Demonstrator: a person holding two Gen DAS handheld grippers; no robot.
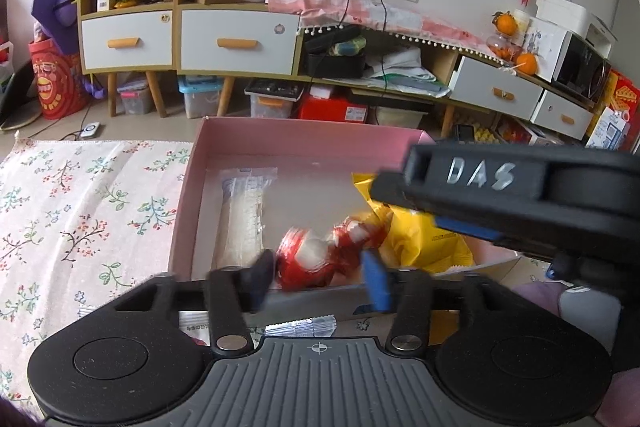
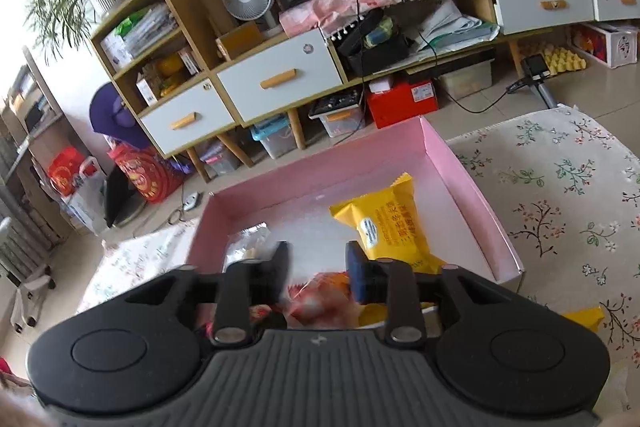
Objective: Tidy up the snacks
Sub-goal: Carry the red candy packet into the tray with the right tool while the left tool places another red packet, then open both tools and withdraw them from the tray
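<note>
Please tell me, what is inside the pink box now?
Inside the pink box lie a yellow packet, a clear white packet and a red snack between the left gripper's fingers. The right gripper covers part of the near floor.

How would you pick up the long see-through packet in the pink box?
Grip the long clear plastic packet across its narrow middle, coming from above. It lies flat on the floor of the pink cardboard box, beside the left wall, with free space on its right. Fingers should straddle its short width; the crimped ends look too flimsy.
</note>
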